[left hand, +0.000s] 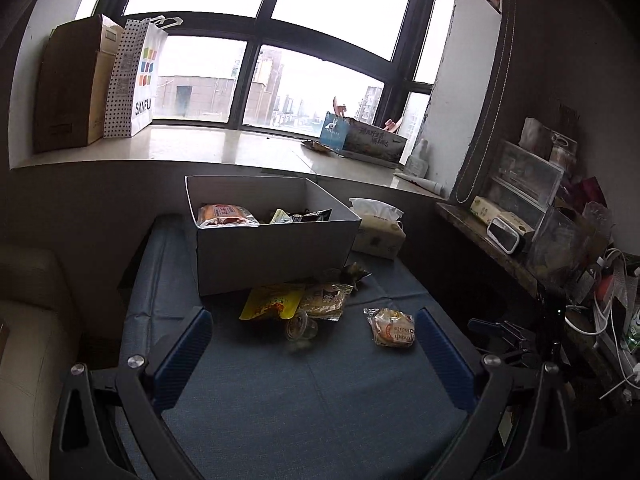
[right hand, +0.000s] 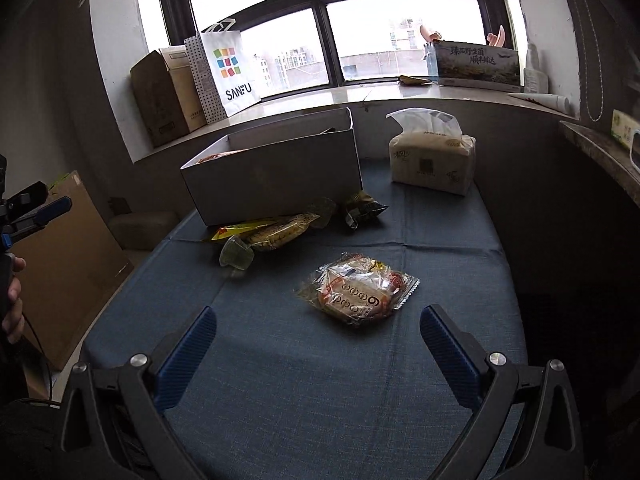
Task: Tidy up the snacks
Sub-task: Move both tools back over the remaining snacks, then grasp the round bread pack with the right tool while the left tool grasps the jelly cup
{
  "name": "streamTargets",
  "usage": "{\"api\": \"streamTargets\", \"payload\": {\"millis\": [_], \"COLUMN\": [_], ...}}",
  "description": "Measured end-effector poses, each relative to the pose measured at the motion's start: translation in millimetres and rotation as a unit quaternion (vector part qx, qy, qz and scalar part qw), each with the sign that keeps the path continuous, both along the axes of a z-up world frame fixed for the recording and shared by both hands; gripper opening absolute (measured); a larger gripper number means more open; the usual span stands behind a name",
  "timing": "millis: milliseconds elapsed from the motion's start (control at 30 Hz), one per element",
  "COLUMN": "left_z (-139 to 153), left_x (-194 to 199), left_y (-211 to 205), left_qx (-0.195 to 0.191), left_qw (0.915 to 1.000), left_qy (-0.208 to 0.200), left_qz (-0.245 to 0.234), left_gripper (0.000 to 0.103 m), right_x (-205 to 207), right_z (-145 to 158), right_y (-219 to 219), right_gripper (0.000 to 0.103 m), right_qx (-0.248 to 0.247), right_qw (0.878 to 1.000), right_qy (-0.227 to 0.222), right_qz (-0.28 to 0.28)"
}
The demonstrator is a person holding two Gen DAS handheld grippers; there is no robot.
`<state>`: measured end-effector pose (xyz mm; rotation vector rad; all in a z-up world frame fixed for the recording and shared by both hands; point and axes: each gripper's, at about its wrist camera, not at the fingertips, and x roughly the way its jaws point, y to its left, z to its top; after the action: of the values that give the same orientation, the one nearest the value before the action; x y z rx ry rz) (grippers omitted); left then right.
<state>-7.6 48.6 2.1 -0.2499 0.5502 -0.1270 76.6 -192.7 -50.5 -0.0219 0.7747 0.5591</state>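
On the blue tablecloth [right hand: 320, 380] under the window, a white cardboard box [left hand: 276, 252] holds some snacks; a tissue pack [right hand: 434, 160] stands beside it. Before it lie a yellow packet [left hand: 272, 301], a clear jelly cup [left hand: 301, 328] and a wrapped pastry [right hand: 358, 290]. Left gripper [left hand: 314, 338] and right gripper [right hand: 318, 334] both gape empty.

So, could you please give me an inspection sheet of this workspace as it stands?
Surface: blue cloth, creased, covering the table.
Job's things: white box already holding some packets; clear-wrapped pastry lying alone in front of the right gripper; yellow packet, small plastic cup and dark packet near the box front.
Clutter: tissue pack beside the box.
Grippers: left gripper and right gripper both open, empty.
Cables: white cables on the side shelf.
Surroundings: windowsill with SANFU bag and cartons.
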Motion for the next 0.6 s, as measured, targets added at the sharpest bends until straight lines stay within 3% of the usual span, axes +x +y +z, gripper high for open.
{"api": "streamTargets", "payload": {"millis": [133,300,500,600], "left_z": [-5,-13,-22,-26], "left_x": [2,4,6,8], "left_y": [-6,-6,-8,-11], "left_qx": [0.013,0.014,0.011,0.016], "left_qw": [0.9999,0.9997,0.9994,0.999], "left_qy": [0.007,0.021,0.029,0.036], "left_qz": [-0.004,-0.006,-0.016,-0.02], "left_gripper": [0.103,0.103,0.103,0.103], "right_x": [19,56,93,108], "right_z": [-20,-41,-66,-78], "right_y": [15,41,61,61], "right_gripper": [0.103,0.103,0.103,0.103], "right_qx": [-0.037,-0.128,-0.188,-0.185], "right_qw": [0.999,0.988,0.972,0.969], "right_qy": [0.007,-0.006,0.017,0.048], "right_qz": [0.033,0.086,0.14,0.156]}}
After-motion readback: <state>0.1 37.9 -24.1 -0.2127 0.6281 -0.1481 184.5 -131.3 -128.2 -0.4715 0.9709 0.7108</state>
